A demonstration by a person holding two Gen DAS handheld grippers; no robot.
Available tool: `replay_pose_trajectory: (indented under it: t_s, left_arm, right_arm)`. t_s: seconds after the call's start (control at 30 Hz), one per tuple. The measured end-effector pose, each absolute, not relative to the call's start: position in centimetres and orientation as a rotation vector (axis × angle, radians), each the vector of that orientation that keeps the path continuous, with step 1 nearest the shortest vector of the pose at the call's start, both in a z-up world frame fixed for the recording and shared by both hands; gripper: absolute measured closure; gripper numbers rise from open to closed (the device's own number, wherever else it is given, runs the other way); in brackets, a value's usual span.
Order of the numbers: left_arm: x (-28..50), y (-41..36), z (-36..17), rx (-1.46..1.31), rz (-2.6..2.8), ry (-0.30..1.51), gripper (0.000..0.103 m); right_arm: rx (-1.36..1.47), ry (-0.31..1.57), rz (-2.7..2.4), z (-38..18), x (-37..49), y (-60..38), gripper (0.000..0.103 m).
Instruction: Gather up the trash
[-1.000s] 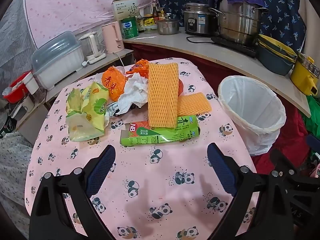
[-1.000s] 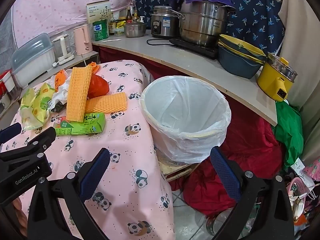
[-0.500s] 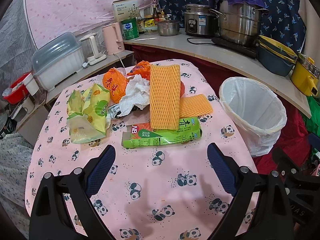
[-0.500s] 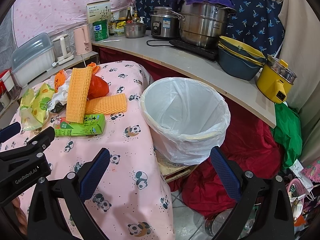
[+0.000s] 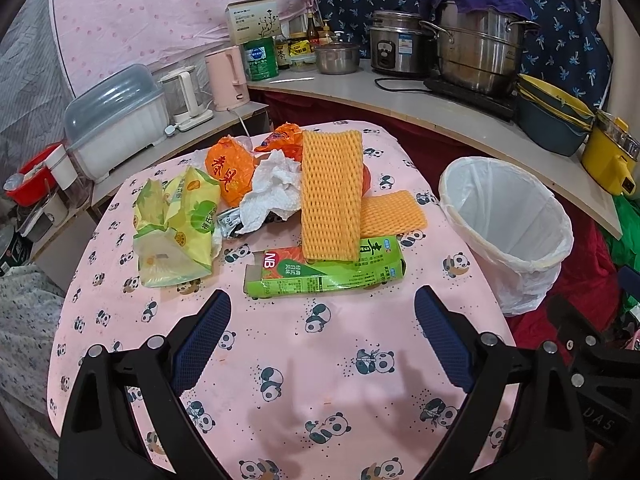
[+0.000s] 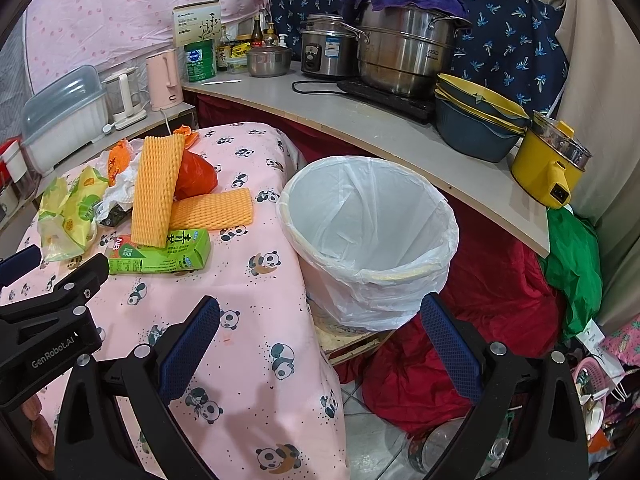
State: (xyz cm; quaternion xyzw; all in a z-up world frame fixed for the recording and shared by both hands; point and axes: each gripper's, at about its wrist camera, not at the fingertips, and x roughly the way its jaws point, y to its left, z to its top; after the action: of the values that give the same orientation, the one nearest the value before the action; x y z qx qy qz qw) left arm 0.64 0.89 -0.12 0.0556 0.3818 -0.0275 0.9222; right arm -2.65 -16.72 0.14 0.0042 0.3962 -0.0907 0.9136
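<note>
Trash lies heaped on the panda-print table (image 5: 328,360): a green carton (image 5: 324,270), a long orange foam net (image 5: 330,192) leaning over it, a smaller foam net (image 5: 390,212), crumpled white paper (image 5: 272,192), orange wrappers (image 5: 230,168) and a yellow-green bag (image 5: 180,220). A white-lined bin (image 6: 368,236) stands just off the table's right edge. My left gripper (image 5: 322,340) hovers open above the near table, short of the carton. My right gripper (image 6: 320,350) is open over the table's right edge, in front of the bin, holding nothing.
A curved counter (image 6: 360,120) behind carries steel pots (image 6: 404,56), a rice cooker, stacked bowls (image 6: 476,128) and a yellow pot (image 6: 552,164). Kettles and a plastic box (image 5: 116,120) sit on a shelf at left. Red and green cloth (image 6: 500,300) lies on the floor by the bin.
Both grippers have drawn back slightly, so the trash pile and bin sit a little farther off. Nothing on the table has moved.
</note>
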Motion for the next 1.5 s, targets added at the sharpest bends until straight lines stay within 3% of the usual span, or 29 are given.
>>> replay_pose_trajectory:
  t_s: [1.5]
  left_arm:
    - [0.28,0.82,0.08,0.107,-0.09,0.792,0.014]
  right_arm:
    - [-0.022,0.809,-0.199,1.0,-2.78,-16.59,0.007]
